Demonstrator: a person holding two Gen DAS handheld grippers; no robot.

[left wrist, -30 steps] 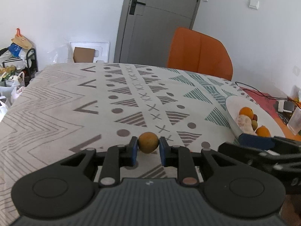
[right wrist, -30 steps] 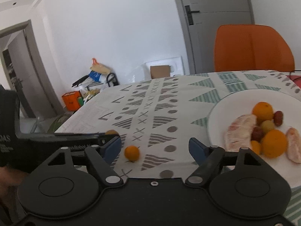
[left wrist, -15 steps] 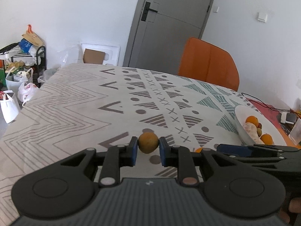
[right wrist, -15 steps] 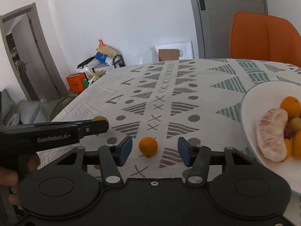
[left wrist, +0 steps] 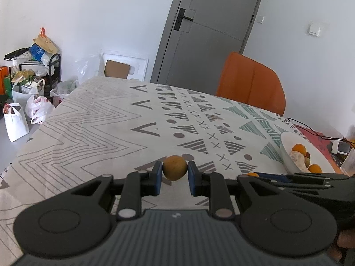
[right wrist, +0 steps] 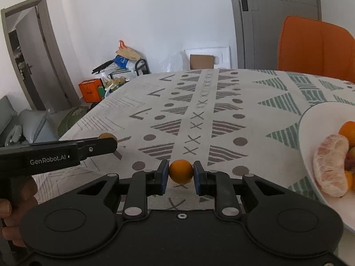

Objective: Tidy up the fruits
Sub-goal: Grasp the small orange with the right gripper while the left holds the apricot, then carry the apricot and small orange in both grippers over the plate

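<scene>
Nearest to you, your left gripper [left wrist: 175,178] is clamped on a dull brownish-yellow fruit [left wrist: 174,167], its blue pads [left wrist: 158,177] pressing both sides, just above the patterned tablecloth [left wrist: 93,128]. Your right gripper [right wrist: 180,178] has its pads against a small bright orange [right wrist: 180,170]; whether that orange rests on the cloth or hangs just clear of it is hard to judge from this low angle. In the right wrist view your left hand [right wrist: 13,208] shows at the lower left edge, wrapped round the handle of its gripper, whose black arm reaches across towards the middle of the table.

A little farther out, on your right side, a white plate [right wrist: 310,133] sits on the cloth. It holds a peeled citrus segment [right wrist: 330,166], a whole orange [right wrist: 348,130] and some smaller fruits behind them, partly hidden.

Beyond the table an orange chair [left wrist: 250,84] stands at the far edge, with a grey door [left wrist: 213,28] behind it. To the left, bags and a cluttered rack [left wrist: 33,66] line the white wall.
</scene>
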